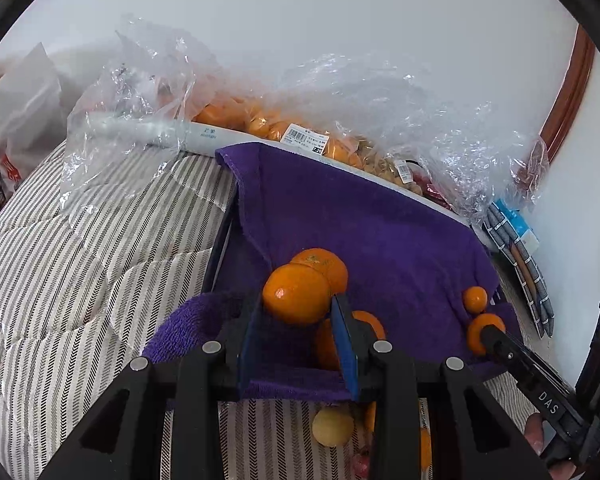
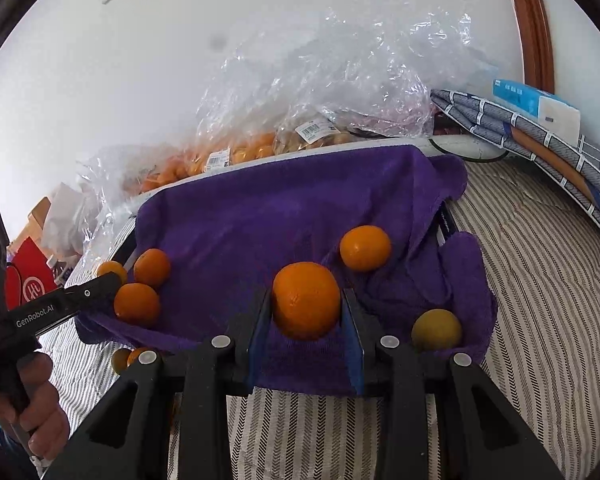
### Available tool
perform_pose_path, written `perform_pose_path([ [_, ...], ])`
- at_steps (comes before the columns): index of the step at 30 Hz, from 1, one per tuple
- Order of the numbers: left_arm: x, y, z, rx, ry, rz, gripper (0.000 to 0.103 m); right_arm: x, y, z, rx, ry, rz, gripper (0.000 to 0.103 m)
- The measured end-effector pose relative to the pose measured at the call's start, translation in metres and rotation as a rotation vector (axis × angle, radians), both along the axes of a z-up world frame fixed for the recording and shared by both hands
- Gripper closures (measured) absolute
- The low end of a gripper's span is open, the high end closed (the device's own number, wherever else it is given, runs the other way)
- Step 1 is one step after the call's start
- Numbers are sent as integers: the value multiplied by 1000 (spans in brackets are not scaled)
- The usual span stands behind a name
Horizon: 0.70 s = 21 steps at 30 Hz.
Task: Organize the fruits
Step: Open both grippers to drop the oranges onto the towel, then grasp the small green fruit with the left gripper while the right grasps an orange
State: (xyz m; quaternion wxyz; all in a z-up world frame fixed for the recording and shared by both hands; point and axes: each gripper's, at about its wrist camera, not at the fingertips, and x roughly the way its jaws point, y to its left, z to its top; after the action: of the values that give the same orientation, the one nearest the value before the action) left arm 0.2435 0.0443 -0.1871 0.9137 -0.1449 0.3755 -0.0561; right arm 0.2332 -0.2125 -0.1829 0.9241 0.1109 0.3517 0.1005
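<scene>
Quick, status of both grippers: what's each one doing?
Left gripper: shut on an orange.
Right gripper: shut on another orange.

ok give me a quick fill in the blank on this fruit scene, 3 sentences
1. Each gripper, the left gripper and the right gripper, holds one ____ between its fingers.
2. The tray is lined with a towel whose colour is ____.
3. The yellowish fruit in the tray lies near the towel's ____ edge in the right wrist view.

Missing words: orange; purple; right
</scene>
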Motion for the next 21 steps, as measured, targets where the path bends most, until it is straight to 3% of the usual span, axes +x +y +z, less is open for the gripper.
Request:
perform_pose_path([
  [3,-1,-3,1,26,-11,0,70,-1,1,2,-1,-12,4,68],
  [7,1,0,1,1,-3,-11,70,-7,6,7,-37,-45,-2,65],
  [11,-2,8,8,-21,-31,-7,61,-21,12,19,-70,-95,-20,60],
  [17,-8,19,20,-62,-63,-13,57,-50,29,31,-98,-81,13,60],
  [21,-14,19,27,-17,-99,-6,54,-68,46,27,-88,-36,74,60],
])
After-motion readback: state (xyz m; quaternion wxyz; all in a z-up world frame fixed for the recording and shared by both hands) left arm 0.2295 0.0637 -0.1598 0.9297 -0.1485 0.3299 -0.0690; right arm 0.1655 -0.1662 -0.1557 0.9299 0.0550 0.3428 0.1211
